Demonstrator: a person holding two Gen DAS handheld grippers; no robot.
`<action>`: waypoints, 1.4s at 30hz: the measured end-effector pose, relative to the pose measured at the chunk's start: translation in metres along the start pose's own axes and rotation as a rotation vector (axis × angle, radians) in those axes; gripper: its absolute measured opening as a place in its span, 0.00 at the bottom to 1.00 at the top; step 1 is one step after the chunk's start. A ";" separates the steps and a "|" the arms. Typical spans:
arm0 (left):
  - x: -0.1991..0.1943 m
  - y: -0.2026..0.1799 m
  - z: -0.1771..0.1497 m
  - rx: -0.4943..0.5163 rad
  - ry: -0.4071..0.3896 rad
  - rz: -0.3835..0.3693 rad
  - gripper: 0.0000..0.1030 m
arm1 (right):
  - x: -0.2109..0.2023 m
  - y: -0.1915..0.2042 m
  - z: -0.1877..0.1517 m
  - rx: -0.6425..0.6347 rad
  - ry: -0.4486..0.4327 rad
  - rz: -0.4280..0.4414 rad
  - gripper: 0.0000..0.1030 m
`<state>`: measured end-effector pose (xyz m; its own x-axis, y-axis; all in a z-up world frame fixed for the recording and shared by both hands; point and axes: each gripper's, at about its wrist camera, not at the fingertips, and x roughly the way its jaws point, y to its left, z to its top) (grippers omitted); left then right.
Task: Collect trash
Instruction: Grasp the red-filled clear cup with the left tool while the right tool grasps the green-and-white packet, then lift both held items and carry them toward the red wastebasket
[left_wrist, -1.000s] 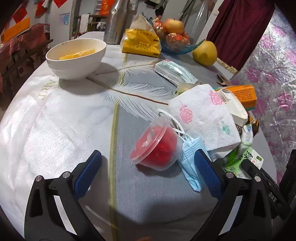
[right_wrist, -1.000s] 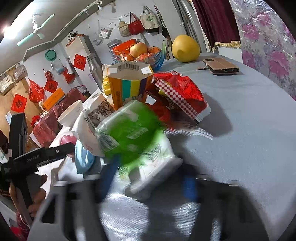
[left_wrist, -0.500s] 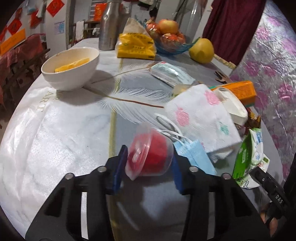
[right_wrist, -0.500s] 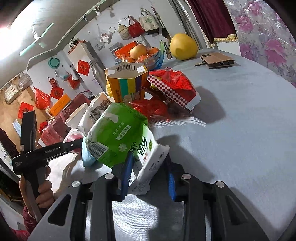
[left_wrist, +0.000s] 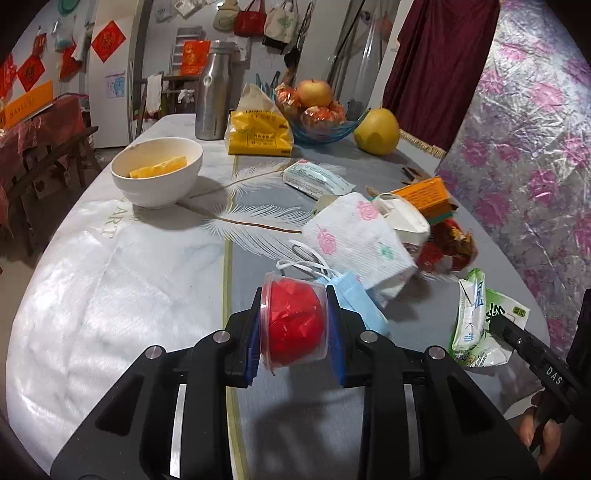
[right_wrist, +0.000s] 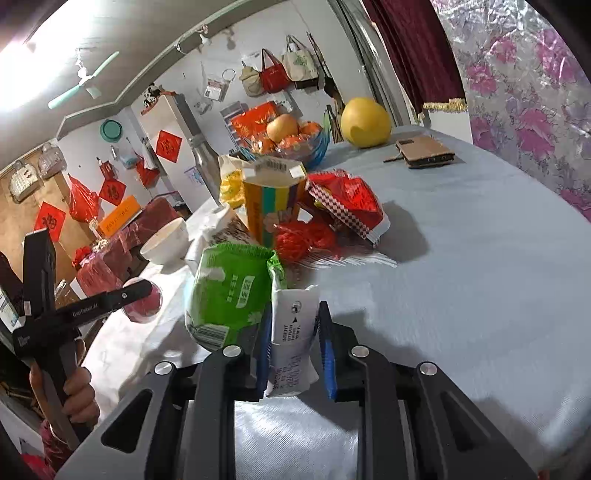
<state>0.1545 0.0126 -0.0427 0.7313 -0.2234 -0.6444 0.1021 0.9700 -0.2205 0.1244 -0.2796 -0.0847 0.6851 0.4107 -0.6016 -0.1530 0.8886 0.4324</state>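
Note:
A clear plastic cup (left_wrist: 293, 328) stuffed with red paper hangs just above the table. My left gripper (left_wrist: 294, 299) is closing, its blue pads pressing both sides of the cup. My right gripper (right_wrist: 293, 314) is shut on the white end of a crumpled green drink carton (right_wrist: 229, 291), held off the cloth. That carton (left_wrist: 476, 317) also shows at the right of the left wrist view. On the table lie a blue face mask (left_wrist: 360, 299), a rose-printed paper napkin (left_wrist: 354, 240), red wrappers (left_wrist: 447, 243), a striped paper cup (right_wrist: 275, 206) and a red snack bag (right_wrist: 351, 199).
Farther back stand a white bowl (left_wrist: 159, 173) holding a yellow slice, a steel bottle (left_wrist: 214, 92), a yellow bag (left_wrist: 258, 133), a blue fruit bowl (left_wrist: 317, 129) and a pomelo (left_wrist: 376, 127). A brown phone case (right_wrist: 424, 151) lies far right. A hand (right_wrist: 79, 387) grips the left tool.
My left jaws went from wide open to clamped on the red-filled cup and raised it. The right gripper tightened on the green carton and lifted it off the cloth.

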 end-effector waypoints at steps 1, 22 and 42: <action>-0.003 -0.001 -0.002 0.002 -0.004 -0.001 0.30 | -0.004 0.000 0.000 -0.002 -0.008 0.000 0.22; -0.084 -0.072 -0.038 0.136 -0.104 -0.106 0.30 | -0.143 -0.003 -0.023 -0.014 -0.221 -0.065 0.22; -0.076 -0.241 -0.097 0.431 0.001 -0.318 0.30 | -0.246 -0.122 -0.080 0.130 -0.276 -0.257 0.22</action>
<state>0.0093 -0.2134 -0.0117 0.6187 -0.5127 -0.5952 0.5862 0.8057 -0.0848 -0.0825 -0.4727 -0.0430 0.8576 0.0923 -0.5060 0.1279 0.9146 0.3836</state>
